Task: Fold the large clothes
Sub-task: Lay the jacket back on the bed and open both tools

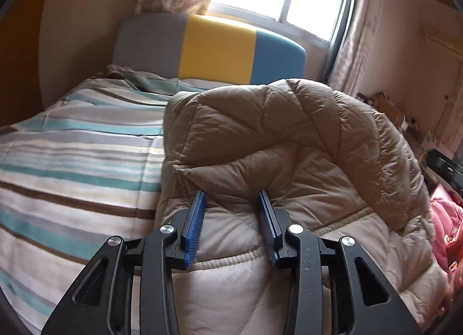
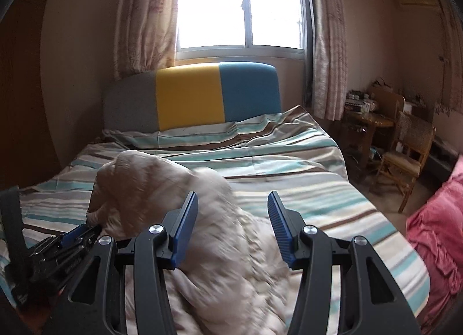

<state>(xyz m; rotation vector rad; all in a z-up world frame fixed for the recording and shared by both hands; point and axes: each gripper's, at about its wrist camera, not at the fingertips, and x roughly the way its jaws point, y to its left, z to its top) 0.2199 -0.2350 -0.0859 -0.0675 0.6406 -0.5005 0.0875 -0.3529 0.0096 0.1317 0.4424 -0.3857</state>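
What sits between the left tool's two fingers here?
A puffy fold of the beige jacket fills the gap of the left tool, seen in the left wrist view.

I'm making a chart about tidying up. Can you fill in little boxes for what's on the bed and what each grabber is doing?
garment: beige puffer jacket, heaped on the bed
bed cover: striped sheet
left gripper: pinching a fold of the jacket
right gripper: open, nothing between its pads, above the jacket
headboard: grey, yellow, blue
beside bed: pink cloth
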